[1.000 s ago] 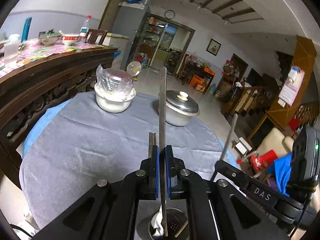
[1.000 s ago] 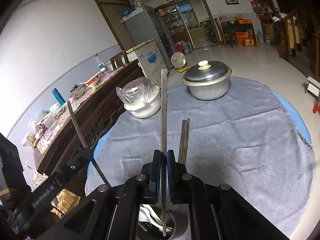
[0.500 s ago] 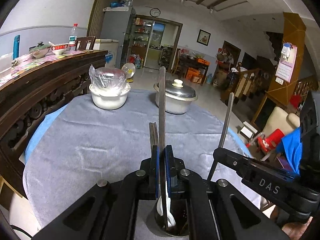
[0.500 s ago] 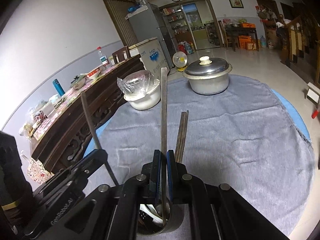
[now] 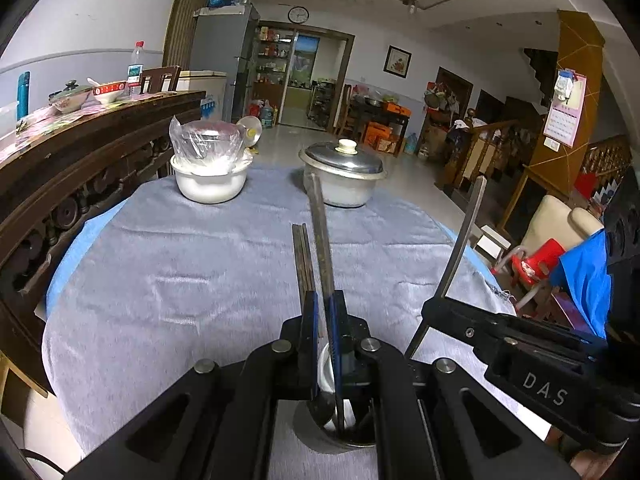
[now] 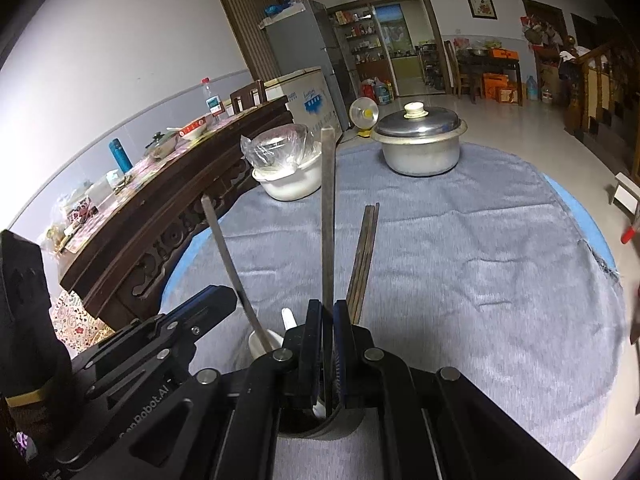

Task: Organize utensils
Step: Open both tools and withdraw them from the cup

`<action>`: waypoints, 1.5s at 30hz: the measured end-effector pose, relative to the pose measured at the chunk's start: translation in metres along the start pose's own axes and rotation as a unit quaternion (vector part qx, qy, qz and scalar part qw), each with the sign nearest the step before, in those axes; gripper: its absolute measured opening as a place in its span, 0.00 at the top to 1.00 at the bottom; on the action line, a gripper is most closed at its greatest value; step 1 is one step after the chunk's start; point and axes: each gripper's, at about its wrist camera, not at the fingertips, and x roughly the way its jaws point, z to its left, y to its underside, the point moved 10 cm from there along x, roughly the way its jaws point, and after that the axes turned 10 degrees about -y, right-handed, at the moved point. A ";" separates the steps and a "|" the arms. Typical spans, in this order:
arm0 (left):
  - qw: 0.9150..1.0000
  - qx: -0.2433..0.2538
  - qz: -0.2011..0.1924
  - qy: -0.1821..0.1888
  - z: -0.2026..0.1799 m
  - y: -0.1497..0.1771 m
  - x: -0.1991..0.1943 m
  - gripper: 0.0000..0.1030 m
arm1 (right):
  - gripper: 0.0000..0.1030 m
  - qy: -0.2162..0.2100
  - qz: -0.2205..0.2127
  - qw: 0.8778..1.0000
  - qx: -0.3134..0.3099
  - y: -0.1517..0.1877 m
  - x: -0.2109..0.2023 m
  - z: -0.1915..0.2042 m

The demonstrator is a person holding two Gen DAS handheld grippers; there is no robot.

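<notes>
Each gripper pinches one chopstick, near its lower end: the left gripper point(image 5: 323, 320) clamps the left chopstick point(image 5: 320, 232), the right gripper point(image 6: 328, 324) the right chopstick point(image 6: 328, 216). Both sticks stand nearly upright, tips already inside the metal cup point(image 5: 338, 436) directly beneath the fingers.

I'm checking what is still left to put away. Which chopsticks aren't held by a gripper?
The dark pair of chopsticks lying flat on the grey tablecloth; the two metal chopsticks stand clamped, one in each gripper.
</notes>
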 end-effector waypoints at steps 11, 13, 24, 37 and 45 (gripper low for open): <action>0.999 -0.038 0.007 -0.002 0.020 -0.005 -0.010 0.67 | 0.92 -0.005 0.019 1.000 0.009 0.011 0.001 -0.004; 0.999 -0.052 0.000 -0.009 0.029 -0.008 -0.015 0.49 | 0.81 -0.006 0.019 1.000 0.013 0.012 -0.002 -0.005; 0.993 -0.098 0.028 -0.061 0.084 -0.015 -0.006 0.28 | 0.27 0.001 -0.022 0.999 0.050 0.002 -0.035 -0.033; 0.980 -0.093 0.126 -0.120 0.118 0.025 0.040 0.28 | 0.26 0.015 0.040 0.991 0.130 0.034 -0.005 -0.093; 0.977 -0.089 0.149 -0.124 0.122 0.032 0.060 0.28 | 0.26 0.017 0.067 0.987 0.143 0.038 0.014 -0.108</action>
